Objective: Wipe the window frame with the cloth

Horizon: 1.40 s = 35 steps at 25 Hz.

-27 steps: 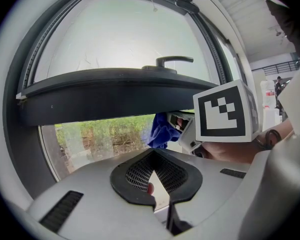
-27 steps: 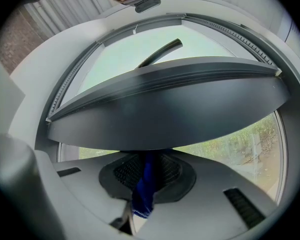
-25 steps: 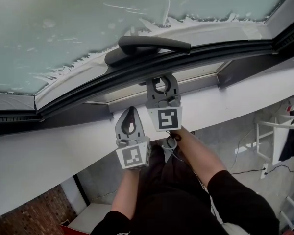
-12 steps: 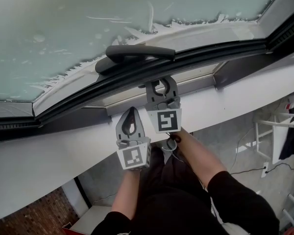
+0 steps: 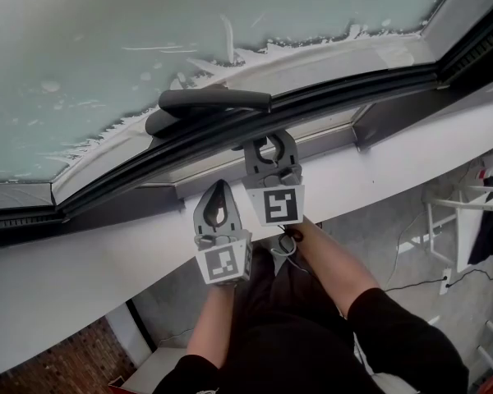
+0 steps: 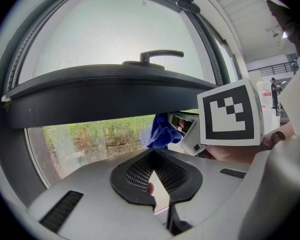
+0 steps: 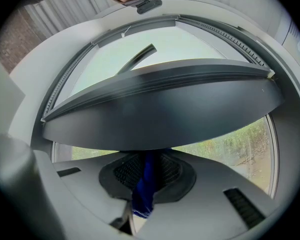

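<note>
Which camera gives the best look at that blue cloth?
The left gripper view: the blue cloth shows as a bunch at the tip of the right gripper. The right gripper view shows only a strip pinched between its jaws; the head view hides it.

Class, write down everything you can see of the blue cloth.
The cloth is deep blue and looks soft, like microfibre. It is pinched between the shut jaws of the right gripper, bunched into a narrow strip there. From the left gripper view a crumpled wad bulges past the jaw tips, just under the dark window sash. Whether it touches the sash cannot be told.
</note>
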{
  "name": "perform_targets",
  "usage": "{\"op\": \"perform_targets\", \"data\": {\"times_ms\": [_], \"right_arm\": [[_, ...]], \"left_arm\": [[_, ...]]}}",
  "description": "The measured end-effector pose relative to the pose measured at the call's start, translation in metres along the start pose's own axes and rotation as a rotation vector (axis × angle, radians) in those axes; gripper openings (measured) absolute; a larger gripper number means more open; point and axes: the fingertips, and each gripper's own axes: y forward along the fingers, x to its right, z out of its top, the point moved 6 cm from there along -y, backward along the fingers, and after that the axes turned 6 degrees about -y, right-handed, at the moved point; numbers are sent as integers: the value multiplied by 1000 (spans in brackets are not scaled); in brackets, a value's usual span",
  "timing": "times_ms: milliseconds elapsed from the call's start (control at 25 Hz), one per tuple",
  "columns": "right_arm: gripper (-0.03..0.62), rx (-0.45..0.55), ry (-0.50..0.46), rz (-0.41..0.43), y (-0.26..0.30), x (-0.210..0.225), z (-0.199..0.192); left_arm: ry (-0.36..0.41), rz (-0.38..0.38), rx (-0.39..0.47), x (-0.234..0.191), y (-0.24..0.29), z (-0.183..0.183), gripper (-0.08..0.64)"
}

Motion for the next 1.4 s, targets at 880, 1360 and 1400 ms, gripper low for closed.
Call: {"op": "perform_targets", "data": {"times_ms": [880, 1360, 1400], "right_arm": [[34, -4, -2, -35, -8, 54, -1], [34, -12, -14, -43, -12, 81, 0], [34, -14, -17, -46, -13, 84, 0]], "left_arm": [[19, -45, -5, 49, 26, 7, 5], [19, -51, -4, 67, 35, 10, 5], [19, -50, -4, 68, 35, 10, 5]]}}
